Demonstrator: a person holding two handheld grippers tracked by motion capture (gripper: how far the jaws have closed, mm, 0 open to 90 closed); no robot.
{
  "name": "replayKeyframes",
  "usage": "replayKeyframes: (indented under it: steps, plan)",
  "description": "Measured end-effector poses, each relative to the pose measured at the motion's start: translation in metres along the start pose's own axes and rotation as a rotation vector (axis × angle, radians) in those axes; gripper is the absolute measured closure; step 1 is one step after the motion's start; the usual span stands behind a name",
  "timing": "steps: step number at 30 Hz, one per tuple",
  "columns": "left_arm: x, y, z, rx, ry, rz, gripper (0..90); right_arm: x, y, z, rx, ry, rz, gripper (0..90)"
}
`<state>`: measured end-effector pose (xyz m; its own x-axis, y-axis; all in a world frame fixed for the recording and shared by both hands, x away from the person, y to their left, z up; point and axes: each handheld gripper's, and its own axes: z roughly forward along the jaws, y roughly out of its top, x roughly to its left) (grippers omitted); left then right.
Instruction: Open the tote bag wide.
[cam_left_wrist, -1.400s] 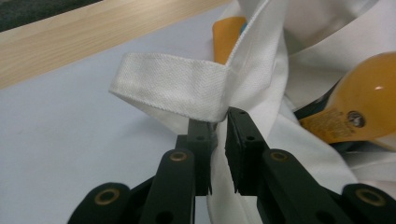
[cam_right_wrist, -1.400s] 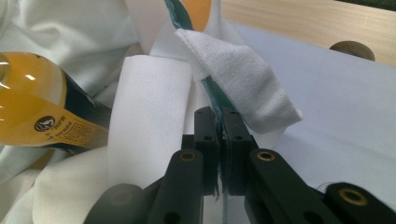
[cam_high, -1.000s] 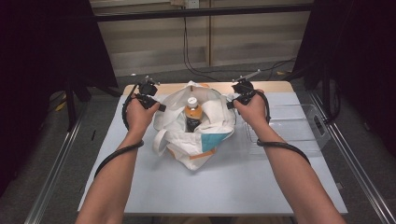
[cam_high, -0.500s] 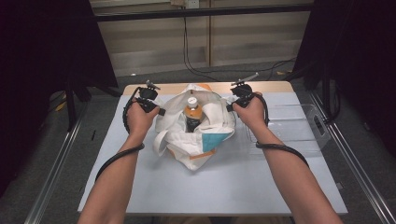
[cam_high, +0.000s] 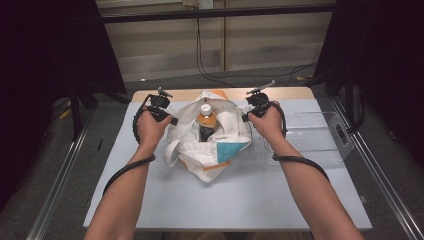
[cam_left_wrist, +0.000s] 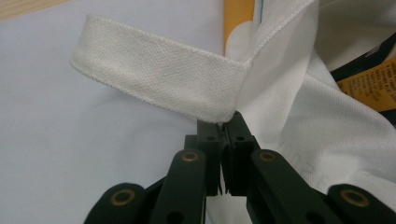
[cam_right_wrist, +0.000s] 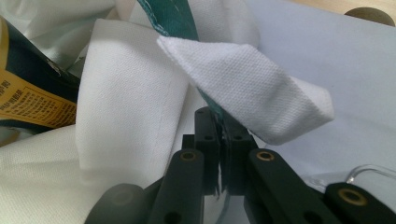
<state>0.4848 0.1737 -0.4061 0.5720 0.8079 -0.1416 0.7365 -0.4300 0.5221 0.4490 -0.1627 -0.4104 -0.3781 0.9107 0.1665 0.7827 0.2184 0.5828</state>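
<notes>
On the table, both grippers (cam_high: 167, 118) (cam_high: 248, 114) pinch the bag's (cam_high: 235, 131) rim.

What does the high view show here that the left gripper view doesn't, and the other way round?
High view: both forearms, the right hand-held gripper, the bottle's cap and the clear tray. Left gripper view: the left hand-held gripper with its jaws shut on the cloth bag's edge, just under a looped strap. Both: the bag, the bottle's orange label, the pale table.
</notes>
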Motion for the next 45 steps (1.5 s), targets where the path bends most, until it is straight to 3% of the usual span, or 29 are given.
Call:
replayKeyframes:
  steps: [3, 14, 20, 30, 45]
  plan:
    - [0.001, 0.000, -0.001, 0.025, 0.002, 0.028, 87.3, 0.000, -0.001, 0.001, 0.002, -0.003, 0.003, 87.6]
    - [-0.002, -0.003, 0.001, 0.017, -0.008, 0.006, 87.4, 0.001, -0.003, 0.000, 0.002, -0.013, 0.013, 87.2]
    - [-0.001, -0.003, -0.009, 0.003, -0.002, 0.001, 85.3, 0.002, -0.001, -0.008, -0.017, -0.021, 0.020, 82.4]
    - [-0.002, -0.007, -0.021, -0.023, 0.007, -0.013, 74.9, 0.008, -0.002, -0.022, -0.047, -0.028, -0.007, 74.6]
    - [-0.011, -0.008, -0.041, -0.053, 0.016, 0.003, 72.0, 0.010, -0.004, -0.046, -0.079, -0.027, -0.031, 70.6]
